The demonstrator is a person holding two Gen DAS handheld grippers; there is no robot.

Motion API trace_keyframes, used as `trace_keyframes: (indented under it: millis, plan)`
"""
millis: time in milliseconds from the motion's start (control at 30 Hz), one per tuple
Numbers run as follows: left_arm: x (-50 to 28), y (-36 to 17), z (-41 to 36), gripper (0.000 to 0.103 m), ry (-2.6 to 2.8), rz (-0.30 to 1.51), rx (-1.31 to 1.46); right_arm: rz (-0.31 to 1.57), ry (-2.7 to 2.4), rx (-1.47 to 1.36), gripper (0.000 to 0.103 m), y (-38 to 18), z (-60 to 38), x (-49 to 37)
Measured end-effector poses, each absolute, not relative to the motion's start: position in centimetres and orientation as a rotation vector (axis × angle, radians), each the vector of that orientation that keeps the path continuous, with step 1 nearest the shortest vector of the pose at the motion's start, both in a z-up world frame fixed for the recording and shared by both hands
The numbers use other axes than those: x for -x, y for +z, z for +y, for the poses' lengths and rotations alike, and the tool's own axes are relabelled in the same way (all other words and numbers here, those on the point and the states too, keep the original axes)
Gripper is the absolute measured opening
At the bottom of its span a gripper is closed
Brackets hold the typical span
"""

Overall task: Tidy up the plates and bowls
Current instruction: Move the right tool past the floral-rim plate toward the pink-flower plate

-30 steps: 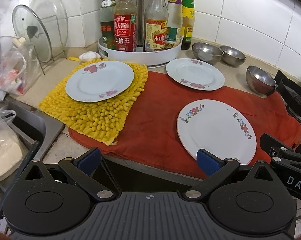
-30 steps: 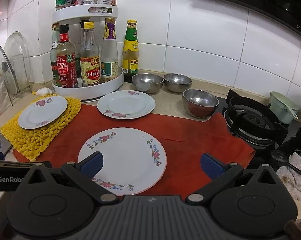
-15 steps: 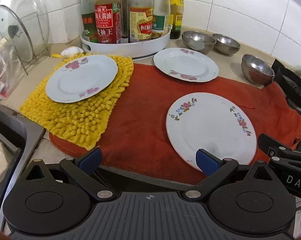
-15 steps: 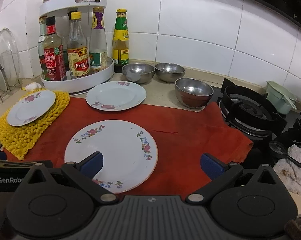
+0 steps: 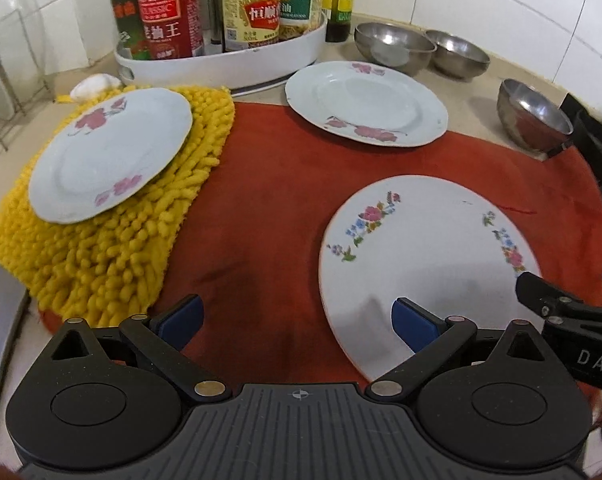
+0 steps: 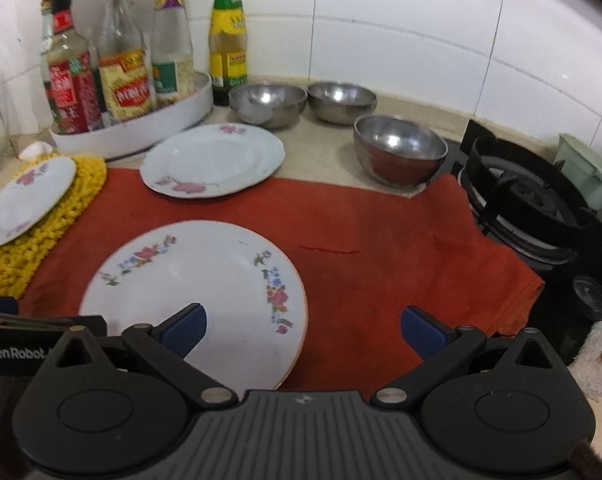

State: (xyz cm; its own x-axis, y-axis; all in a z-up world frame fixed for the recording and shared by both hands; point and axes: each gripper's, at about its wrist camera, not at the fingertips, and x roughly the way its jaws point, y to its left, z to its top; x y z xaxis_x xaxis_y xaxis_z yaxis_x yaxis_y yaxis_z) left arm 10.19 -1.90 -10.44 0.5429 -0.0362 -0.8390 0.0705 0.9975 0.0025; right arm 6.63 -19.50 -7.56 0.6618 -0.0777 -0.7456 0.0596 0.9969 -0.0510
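Three white flowered plates lie on the counter. The large plate [image 5: 425, 264] [image 6: 197, 292] rests on the red cloth nearest both grippers. A smaller plate [image 5: 109, 156] [image 6: 25, 200] sits on the yellow mat, and another plate [image 5: 365, 104] [image 6: 213, 160] lies farther back. Three steel bowls stand behind: two side by side [image 6: 267, 104] [image 6: 341, 102], one apart [image 6: 399, 154] [image 5: 533, 120]. My left gripper [image 5: 297, 320] is open, its right finger over the large plate's near rim. My right gripper [image 6: 303, 328] is open, its left finger above the same plate.
A white turntable tray [image 5: 221, 64] with several sauce bottles stands at the back. A gas burner [image 6: 521, 200] lies right of the red cloth [image 6: 381, 232]. A pale green container [image 6: 589, 176] sits beyond it. A glass lid rack [image 5: 5, 60] stands at far left.
Both grippers have moved forward and lower toward the counter; the plates and bowls look larger. Nothing on the counter has shifted, and both grippers stay open.
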Motion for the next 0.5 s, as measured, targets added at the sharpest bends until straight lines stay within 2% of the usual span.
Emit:
trace_keyframes:
  millis: [200, 300, 367, 500]
  plan:
    - [-11.7, -11.4, -2.4, 0.102, -0.068, 1.012, -0.096, 0.907, -0.059, 0.008, 0.092, -9.1, -20.1, -8.7]
    - [-12.4, -11.5, -2.4, 0.102, -0.077, 1.013, -0.090, 0.938, -0.040, 0.008, 0.082, -9.8, -20.2, -9.6]
    - [-12.7, -11.5, -2.5, 0.102, -0.084, 1.012, -0.087, 0.958, -0.018, -0.003, 0.071, -10.3, -20.3, -10.2]
    - [-13.5, -11.7, -2.7, 0.102, -0.102, 1.021, -0.069, 0.961, 0.023, -0.031, 0.066, -10.3, -20.4, -10.8]
